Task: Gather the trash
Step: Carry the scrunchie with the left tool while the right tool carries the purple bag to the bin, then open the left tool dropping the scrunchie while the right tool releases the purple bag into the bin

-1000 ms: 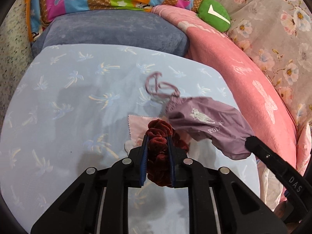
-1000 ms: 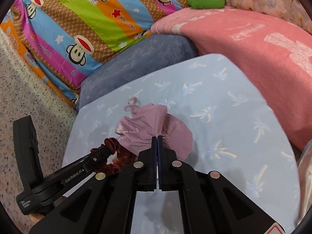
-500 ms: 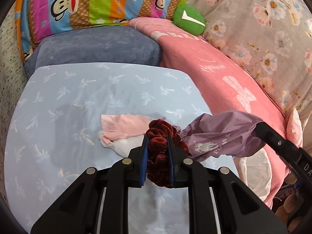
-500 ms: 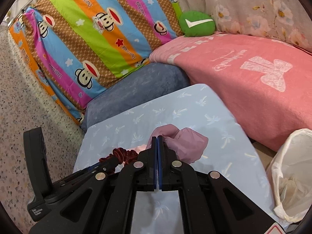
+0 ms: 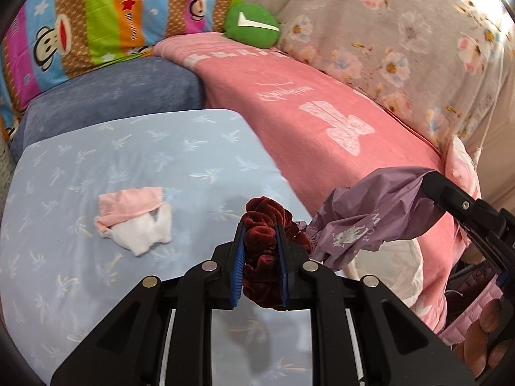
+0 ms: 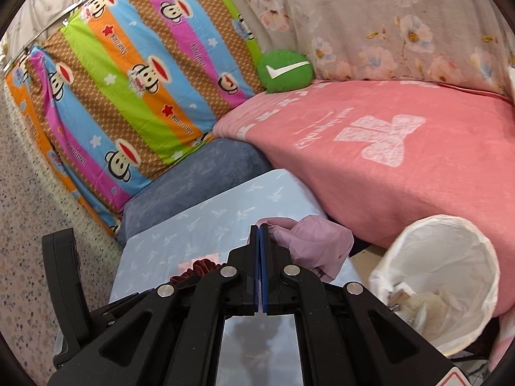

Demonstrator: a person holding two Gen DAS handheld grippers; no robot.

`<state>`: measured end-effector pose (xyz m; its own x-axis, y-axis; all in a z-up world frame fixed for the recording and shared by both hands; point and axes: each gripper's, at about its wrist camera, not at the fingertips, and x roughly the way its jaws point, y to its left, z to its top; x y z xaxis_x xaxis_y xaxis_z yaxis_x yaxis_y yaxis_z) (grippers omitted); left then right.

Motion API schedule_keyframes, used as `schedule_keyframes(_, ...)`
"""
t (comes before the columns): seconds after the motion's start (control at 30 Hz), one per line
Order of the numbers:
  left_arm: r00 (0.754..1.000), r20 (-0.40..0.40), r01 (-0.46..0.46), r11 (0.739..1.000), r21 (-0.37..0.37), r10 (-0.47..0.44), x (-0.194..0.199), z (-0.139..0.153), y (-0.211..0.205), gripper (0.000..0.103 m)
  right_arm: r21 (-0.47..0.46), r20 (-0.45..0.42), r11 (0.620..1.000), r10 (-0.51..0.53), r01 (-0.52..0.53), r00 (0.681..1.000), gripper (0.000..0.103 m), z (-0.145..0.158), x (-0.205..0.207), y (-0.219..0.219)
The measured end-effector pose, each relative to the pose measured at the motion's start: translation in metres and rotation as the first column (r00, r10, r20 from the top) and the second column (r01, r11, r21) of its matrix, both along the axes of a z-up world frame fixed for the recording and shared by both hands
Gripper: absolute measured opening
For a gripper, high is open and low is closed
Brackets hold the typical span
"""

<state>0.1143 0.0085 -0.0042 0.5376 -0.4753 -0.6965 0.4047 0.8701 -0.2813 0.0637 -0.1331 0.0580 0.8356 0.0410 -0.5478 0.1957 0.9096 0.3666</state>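
My left gripper [image 5: 260, 241] pinches a dark red scrunchie [image 5: 264, 225] between its blue pads [image 5: 238, 257], the velvet bulging above and below them, held up over the pale blue cushion [image 5: 96, 289]. My right gripper [image 6: 259, 228] has its fingers pressed together on a fold of the mauve pouch [image 6: 317, 244], which hangs crumpled to the right of the tips; from the left wrist the same pouch [image 5: 370, 222] sags from the right gripper's tip, just beside the scrunchie, with pale lettering on it that I cannot fully read. A small pink and white cloth [image 5: 135, 218] lies flat on the cushion, left of the scrunchie and apart from it. The bin [image 6: 444, 283], lined with a white bag, stands to the lower right against the pink blanket [image 6: 402, 167], some scraps inside. A green pillow [image 6: 285, 71] sits at the back.
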Motion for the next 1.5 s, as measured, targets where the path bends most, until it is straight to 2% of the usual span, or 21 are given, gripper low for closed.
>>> schedule_keyframes(0.33, 0.99, 0.008, 0.142, 0.989, 0.028, -0.142, -0.028, 0.004, -0.075, 0.018, 0.014, 0.013, 0.992, -0.122, 0.122, 0.992, 0.002, 0.002, -0.046, -0.067)
schedule_keyframes(0.7, 0.962, -0.018, 0.274, 0.96, 0.066, -0.273, -0.051, -0.006, -0.148, 0.019, 0.046, 0.006, 0.972, -0.23, 0.23, 0.973, 0.002, -0.011, -0.081, -0.127)
schedule_keyframes(1.03, 0.946, -0.039, 0.326, 0.941, 0.092, -0.323, -0.057, -0.013, -0.183, 0.019, 0.051, 0.029, 0.948, -0.317, 0.315, 0.948, 0.002, -0.011, -0.107, -0.163)
schedule_keyframes(1.23, 0.943, -0.059, 0.332, 0.938, 0.101, -0.327, -0.057, -0.021, -0.191, 0.02, 0.059, 0.009, 0.948, -0.314, 0.313, 0.949, 0.002, -0.017, -0.104, -0.174)
schedule_keyframes(1.3, 0.944, -0.069, 0.33, 0.938, 0.108, -0.324, -0.057, -0.024, -0.193, 0.024, 0.064, -0.007, 0.951, -0.304, 0.304, 0.953, 0.002, -0.021, -0.1, -0.174)
schedule_keyframes(1.33, 0.945, -0.069, 0.327, 0.938, 0.113, -0.32, -0.057, -0.025, -0.195, 0.029, 0.062, -0.011, 0.952, -0.299, 0.299, 0.954, 0.002, -0.022, -0.098, -0.173)
schedule_keyframes(1.4, 0.947, -0.064, 0.319, 0.941, 0.114, -0.313, -0.057, -0.024, -0.195, 0.044, 0.053, -0.018, 0.956, -0.289, 0.289, 0.957, 0.002, -0.023, -0.093, -0.17)
schedule_keyframes(1.43, 0.951, -0.053, 0.309, 0.944, 0.114, -0.305, -0.057, -0.023, -0.195, 0.058, 0.053, -0.018, 0.958, -0.283, 0.284, 0.959, 0.004, -0.024, -0.092, -0.169)
schedule_keyframes(1.47, 0.955, -0.04, 0.298, 0.947, 0.116, -0.295, -0.057, -0.022, -0.194, 0.066, 0.053, -0.018, 0.959, -0.279, 0.279, 0.96, 0.007, -0.024, -0.09, -0.168)
schedule_keyframes(1.5, 0.956, -0.028, 0.292, 0.949, 0.117, -0.29, -0.058, -0.02, -0.194, 0.068, 0.051, -0.016, 0.959, -0.278, 0.278, 0.961, 0.007, -0.024, -0.089, -0.167)
